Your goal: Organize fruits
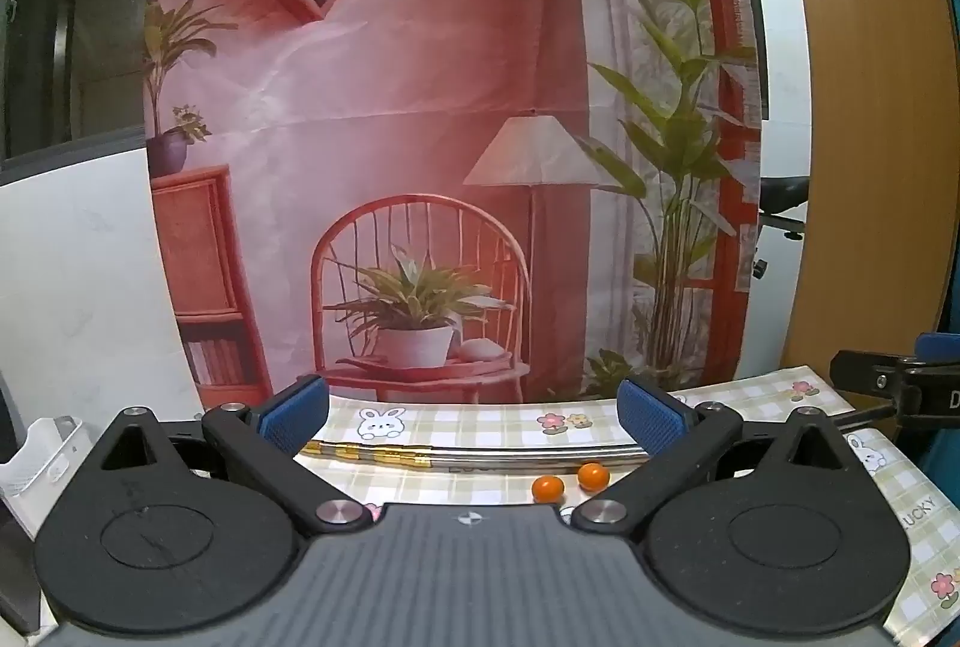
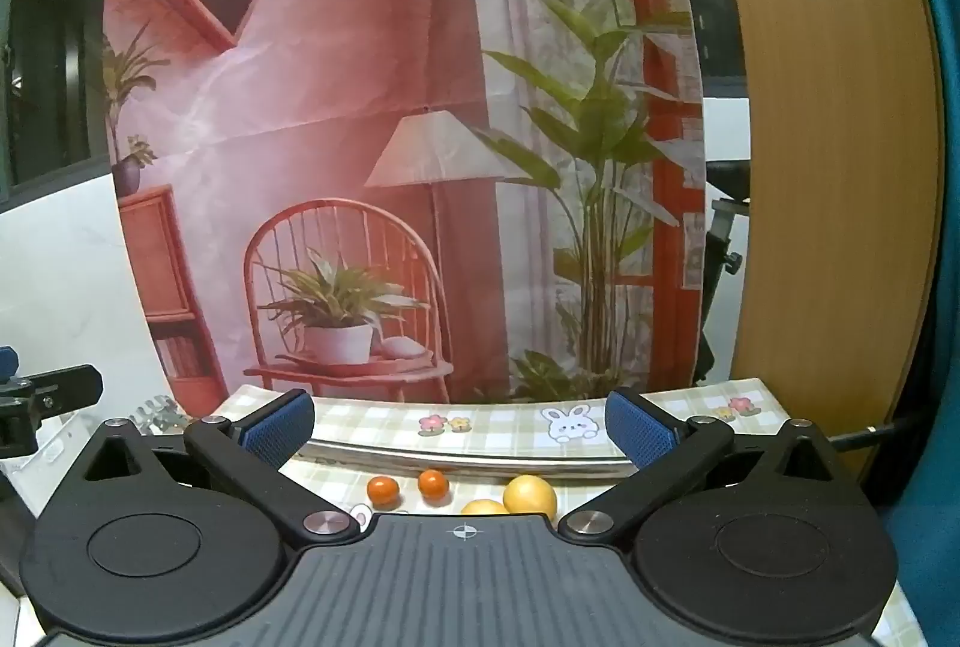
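Two small orange fruits (image 1: 548, 488) (image 1: 593, 475) lie on the checked tablecloth (image 1: 480, 422), just in front of a flat metal tray rim (image 1: 510, 452). My left gripper (image 1: 474, 416) hovers above them, open, nothing between its blue pads. In the right wrist view the same two orange fruits (image 2: 383, 490) (image 2: 432, 483) sit left of two yellow fruits (image 2: 529, 494) (image 2: 483, 508), the nearer one half hidden by the gripper body. My right gripper (image 2: 459, 422) is open and empty above them.
A printed backdrop (image 1: 420, 137) of a room stands at the table's far edge. A white basket (image 1: 45, 452) sits at far left. A wooden panel (image 2: 828, 137) rises at right. The other gripper's tip (image 1: 888, 383) shows at the right edge.
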`<state>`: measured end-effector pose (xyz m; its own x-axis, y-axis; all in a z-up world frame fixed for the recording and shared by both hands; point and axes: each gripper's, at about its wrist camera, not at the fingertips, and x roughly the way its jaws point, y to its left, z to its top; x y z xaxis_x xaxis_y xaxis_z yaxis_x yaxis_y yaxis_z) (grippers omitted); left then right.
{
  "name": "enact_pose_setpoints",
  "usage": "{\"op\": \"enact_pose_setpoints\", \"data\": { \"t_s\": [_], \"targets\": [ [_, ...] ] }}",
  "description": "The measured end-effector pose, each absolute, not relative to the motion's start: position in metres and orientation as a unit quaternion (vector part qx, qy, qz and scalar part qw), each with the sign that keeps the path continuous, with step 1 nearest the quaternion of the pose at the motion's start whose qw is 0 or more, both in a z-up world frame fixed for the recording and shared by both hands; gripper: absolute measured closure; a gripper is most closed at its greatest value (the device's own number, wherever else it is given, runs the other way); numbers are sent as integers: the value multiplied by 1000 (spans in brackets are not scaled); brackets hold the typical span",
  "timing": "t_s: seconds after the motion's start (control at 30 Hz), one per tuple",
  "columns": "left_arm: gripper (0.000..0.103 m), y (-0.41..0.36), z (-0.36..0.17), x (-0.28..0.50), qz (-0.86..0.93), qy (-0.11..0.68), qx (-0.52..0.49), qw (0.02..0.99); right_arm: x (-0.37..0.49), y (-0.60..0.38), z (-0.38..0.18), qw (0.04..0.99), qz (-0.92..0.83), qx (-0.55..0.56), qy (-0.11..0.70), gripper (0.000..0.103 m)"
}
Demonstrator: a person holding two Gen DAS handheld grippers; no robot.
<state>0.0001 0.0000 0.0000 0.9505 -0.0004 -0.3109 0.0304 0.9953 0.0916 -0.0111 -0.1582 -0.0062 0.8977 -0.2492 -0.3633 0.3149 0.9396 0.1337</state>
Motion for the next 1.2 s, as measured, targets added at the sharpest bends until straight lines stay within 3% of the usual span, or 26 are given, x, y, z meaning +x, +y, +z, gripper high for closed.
{"op": "enact_pose_setpoints", "data": {
  "t_s": [1.2],
  "targets": [
    [0,3,-2,-3,-7,157,50,986,-14,-158,0,970,-151,91,169,0]
  ]
}}
